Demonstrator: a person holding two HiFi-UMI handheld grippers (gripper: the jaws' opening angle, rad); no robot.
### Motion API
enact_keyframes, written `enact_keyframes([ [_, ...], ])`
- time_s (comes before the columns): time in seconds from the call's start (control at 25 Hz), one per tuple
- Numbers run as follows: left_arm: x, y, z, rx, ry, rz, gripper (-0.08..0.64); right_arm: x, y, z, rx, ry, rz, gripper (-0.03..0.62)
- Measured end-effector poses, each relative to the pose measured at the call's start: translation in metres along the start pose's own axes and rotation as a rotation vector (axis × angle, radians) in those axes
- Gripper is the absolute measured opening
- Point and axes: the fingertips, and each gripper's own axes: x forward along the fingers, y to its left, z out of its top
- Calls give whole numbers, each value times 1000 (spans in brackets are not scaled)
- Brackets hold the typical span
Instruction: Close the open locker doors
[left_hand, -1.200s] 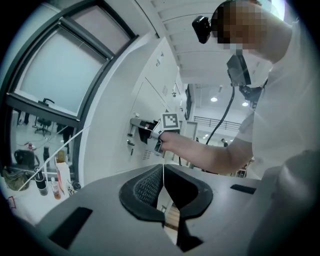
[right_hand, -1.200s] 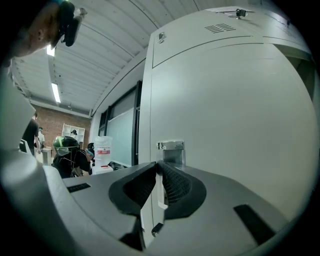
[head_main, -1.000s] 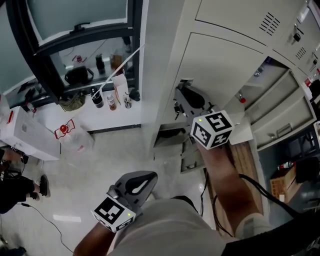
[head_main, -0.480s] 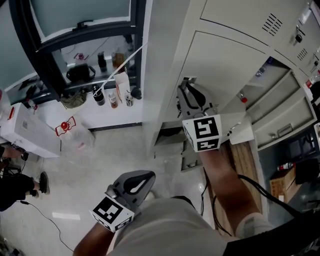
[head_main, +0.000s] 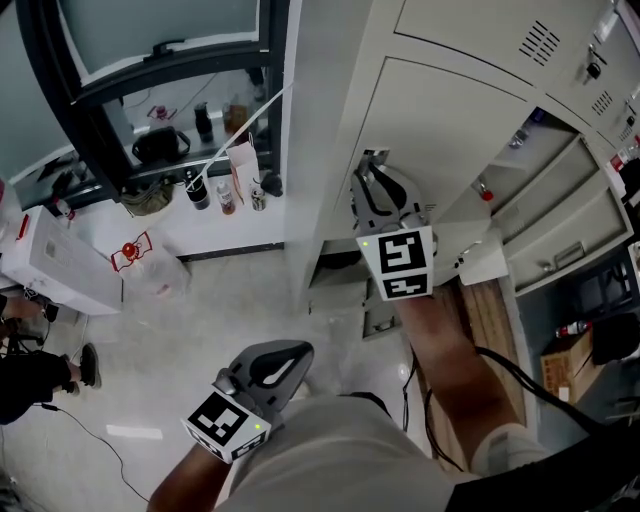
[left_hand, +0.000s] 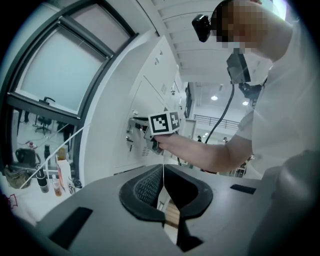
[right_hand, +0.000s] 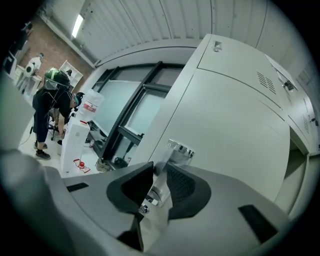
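Observation:
A bank of beige lockers fills the head view's right. The tall locker door (head_main: 450, 120) lies flush with its frame. My right gripper (head_main: 372, 182) points level at that door's left edge. In the right gripper view a metal latch tab (right_hand: 161, 186) stands between the pads of the right gripper (right_hand: 160, 184), below a chrome fitting (right_hand: 181, 148). Its jaws have just been opening a little, and the pads still sit against the tab. My left gripper (head_main: 288, 352) hangs low over the floor, shut and empty (left_hand: 163, 181). Further right, open compartments (head_main: 560, 200) show their shelves.
A white counter (head_main: 200, 235) with bottles and a carton runs along the dark-framed window at the left. A white machine (head_main: 55, 270) stands on the floor by a bystander's legs (head_main: 40, 375). A cable (head_main: 500, 365) trails from my right arm.
My right gripper has rolled about its own axis at the latch, so its marker cube shows a different face. My left gripper has stayed where it was.

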Motion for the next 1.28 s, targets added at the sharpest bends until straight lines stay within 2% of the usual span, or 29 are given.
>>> enact_keyframes([
  [0.52, 6, -11, -4, -4, 3, -22, 12, -15, 6, -19, 50, 31, 56, 55],
  [0.68, 12, -14, -7, 9, 6, -44, 12, -32, 8, -23, 68, 30, 88, 55],
  [0.84, 25, -21, -9, -5, 15, -72, 12, -59, 12, -35, 127, 33, 147, 52],
  [1.08, 56, -47, -22, 1, 65, -147, 12, -118, 10, -75, 226, 56, 196, 48],
  [1.28, 84, -78, -52, 27, 124, -186, 12, -187, 12, -129, 295, 82, 225, 46],
])
